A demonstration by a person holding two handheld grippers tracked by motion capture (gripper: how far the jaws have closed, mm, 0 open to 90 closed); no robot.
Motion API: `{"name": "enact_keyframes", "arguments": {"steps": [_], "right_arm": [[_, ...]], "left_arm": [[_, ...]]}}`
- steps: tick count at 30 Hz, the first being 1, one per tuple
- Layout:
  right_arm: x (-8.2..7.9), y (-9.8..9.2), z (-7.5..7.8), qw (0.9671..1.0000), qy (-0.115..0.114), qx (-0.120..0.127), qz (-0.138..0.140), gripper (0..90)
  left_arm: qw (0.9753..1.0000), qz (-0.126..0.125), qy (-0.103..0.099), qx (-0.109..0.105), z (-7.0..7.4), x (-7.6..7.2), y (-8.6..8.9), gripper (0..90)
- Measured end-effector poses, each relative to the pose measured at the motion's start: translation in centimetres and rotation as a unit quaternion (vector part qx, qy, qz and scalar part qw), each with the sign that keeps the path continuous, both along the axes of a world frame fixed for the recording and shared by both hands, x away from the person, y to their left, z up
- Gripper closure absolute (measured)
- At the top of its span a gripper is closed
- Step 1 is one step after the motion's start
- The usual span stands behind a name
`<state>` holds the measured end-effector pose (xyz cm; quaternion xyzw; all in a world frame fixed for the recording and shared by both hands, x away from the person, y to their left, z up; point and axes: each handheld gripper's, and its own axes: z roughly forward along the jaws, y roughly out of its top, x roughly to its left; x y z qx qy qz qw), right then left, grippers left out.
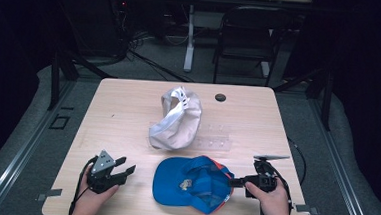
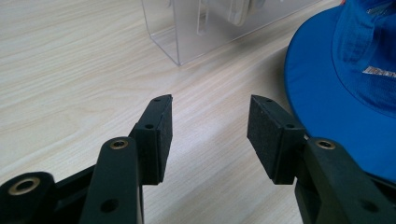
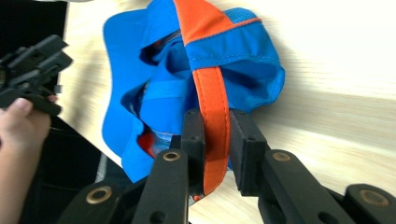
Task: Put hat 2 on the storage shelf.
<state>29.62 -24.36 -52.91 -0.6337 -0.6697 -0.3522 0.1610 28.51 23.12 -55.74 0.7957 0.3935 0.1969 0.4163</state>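
Desk (image 1: 128, 108): light wood, seen from above, with two caps and a clear plastic stand on it.
Blue cap (image 1: 191, 182): lies near the front edge, about the middle, between the two claws; brim toward the left, crown and back toward the right.
Orange strap (image 3: 212, 112): the back strap of the blue cap, running from the orange panel at the crown down between the right claw's jaws.
Right claw (image 3: 215, 140): at the near right of the desk, held in the person's right hand (image 1: 270, 197); its jaws are closed onto the orange strap, one pad on each side of it.
Left claw (image 2: 209, 133): at the near left, held in the person's left hand (image 1: 95, 192); jaws spread well apart with only bare desk between them, gripping nothing. The blue cap's brim lies just beside its right jaw.
Grey cap (image 1: 176, 119): lies at the middle of the desk, farther away than the blue cap, resting against the clear stand.
Clear stand (image 2: 205, 25): transparent plastic, beyond the left claw, just beyond the blue cap.
Black disc (image 1: 220, 97): small and round, near the far edge, right of the grey cap.
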Motion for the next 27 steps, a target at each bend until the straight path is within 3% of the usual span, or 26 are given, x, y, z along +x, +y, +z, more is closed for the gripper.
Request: {"name": "enact_keyframes", "arguments": {"steps": [6,8,17,21,23,24,27], "right_arm": [[0.5,-0.6,1.8,0.9997,-0.001,-0.023,-0.01,77.7],[0.7,-0.6,2.4,0.9993,0.001,-0.039,-0.001,77.8],[2.0,0.2,6.8,0.9939,0.021,-0.107,0.018,77.7],[2.5,0.9,8.5,0.9903,0.035,-0.133,0.02,77.8],[2.7,1.3,9.5,0.9871,0.034,-0.154,0.025,77.8],[2.8,1.6,10.0,0.9837,0.036,-0.174,0.028,77.8],[3.1,2.1,10.8,0.9791,0.035,-0.199,0.025,77.8]], "left_arm": [[1.0,-0.002,0.001,0.002,-0.1,-0.1,-0.3,50.9],[1.0,-0.004,0.002,0.006,-0.1,-0.1,-0.3,51.0],[1.0,-0.002,0.004,0.0,-0.2,0.0,-0.1,50.9],[1.0,-0.003,0.004,0.0,-0.2,0.0,-0.1,50.9],[1.0,-0.002,0.006,-0.002,-0.2,0.0,-0.1,50.9],[1.0,-0.003,0.006,-0.002,-0.3,0.0,-0.2,50.9],[1.0,-0.004,0.006,-0.001,-0.3,0.0,-0.3,51.0]]}}
